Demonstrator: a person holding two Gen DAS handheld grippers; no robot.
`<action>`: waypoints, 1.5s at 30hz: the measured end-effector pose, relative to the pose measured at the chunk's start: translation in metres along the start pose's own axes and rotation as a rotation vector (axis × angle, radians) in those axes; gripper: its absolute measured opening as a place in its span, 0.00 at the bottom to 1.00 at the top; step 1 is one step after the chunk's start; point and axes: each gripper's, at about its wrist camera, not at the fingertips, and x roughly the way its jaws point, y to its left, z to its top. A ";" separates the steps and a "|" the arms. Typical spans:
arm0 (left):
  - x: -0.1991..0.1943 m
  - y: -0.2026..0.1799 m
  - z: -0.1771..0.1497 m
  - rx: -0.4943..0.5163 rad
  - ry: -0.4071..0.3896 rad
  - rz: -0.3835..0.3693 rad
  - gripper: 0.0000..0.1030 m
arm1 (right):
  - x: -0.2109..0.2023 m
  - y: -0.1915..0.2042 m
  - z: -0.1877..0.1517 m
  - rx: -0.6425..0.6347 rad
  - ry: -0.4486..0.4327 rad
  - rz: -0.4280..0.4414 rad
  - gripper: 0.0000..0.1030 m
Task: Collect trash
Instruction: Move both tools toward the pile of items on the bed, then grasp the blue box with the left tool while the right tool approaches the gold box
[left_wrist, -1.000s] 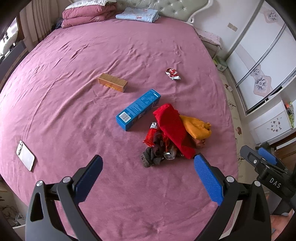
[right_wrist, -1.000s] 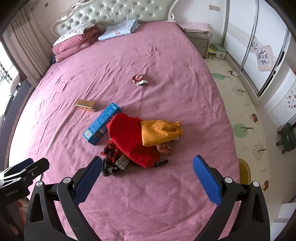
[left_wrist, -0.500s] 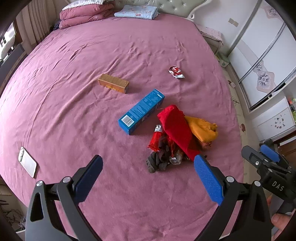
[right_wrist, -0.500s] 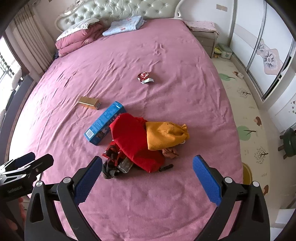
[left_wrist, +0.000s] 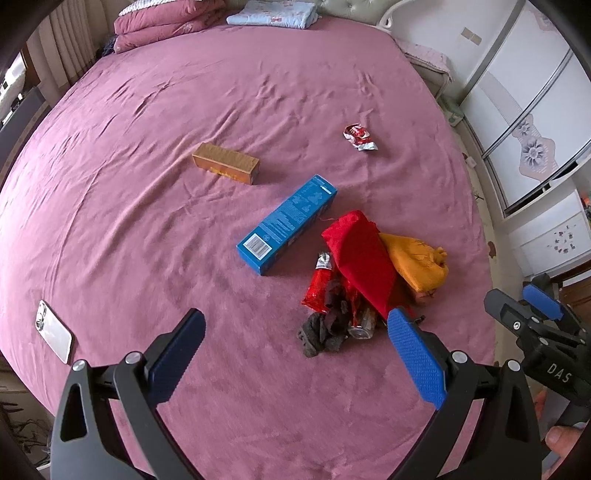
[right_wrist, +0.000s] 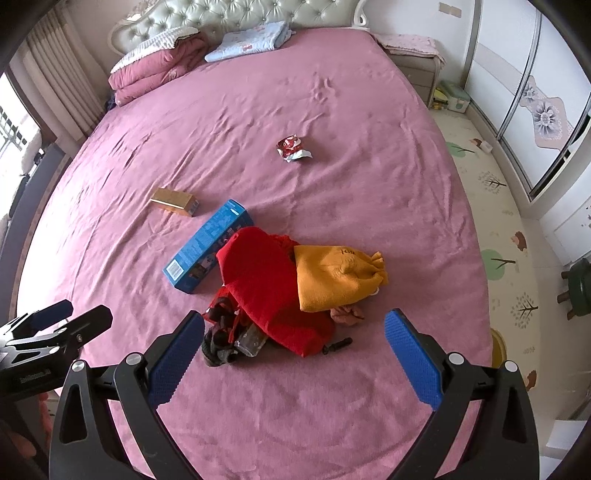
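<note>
On the pink bed lie a blue carton (left_wrist: 288, 225) (right_wrist: 208, 245), a tan box (left_wrist: 226, 168) (right_wrist: 174, 201) and a crumpled red-and-silver wrapper (left_wrist: 358, 136) (right_wrist: 292, 148). A pile near the front holds a red cloth (left_wrist: 360, 262) (right_wrist: 267, 284), an orange pouch (left_wrist: 417, 264) (right_wrist: 336, 277), a red packet (left_wrist: 318, 282), a crushed can (right_wrist: 251, 341) and dark socks (left_wrist: 325, 328). My left gripper (left_wrist: 295, 350) and right gripper (right_wrist: 293, 350) are both open and empty, hovering above the bed short of the pile.
A phone (left_wrist: 53, 331) lies near the bed's left edge. Folded quilts (right_wrist: 155, 70) and a blue blanket (right_wrist: 251, 38) sit by the headboard. A small dark object (right_wrist: 337, 345) lies beside the pile. Wardrobe doors (right_wrist: 532, 103) and a patterned floor mat (right_wrist: 491, 192) are to the right.
Both grippers have moved slightly forward and closer to the bed; the pile and boxes look a little larger. Nothing on the bed moved.
</note>
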 end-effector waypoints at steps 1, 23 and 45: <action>0.003 0.000 0.001 0.003 0.004 0.002 0.96 | 0.002 0.000 0.001 -0.001 0.001 -0.001 0.92; 0.103 0.019 0.044 0.077 0.126 0.072 0.96 | 0.088 0.012 0.041 0.014 0.077 0.038 0.92; 0.221 0.023 0.072 0.233 0.256 0.153 0.96 | 0.152 0.009 0.060 0.041 0.145 0.056 0.92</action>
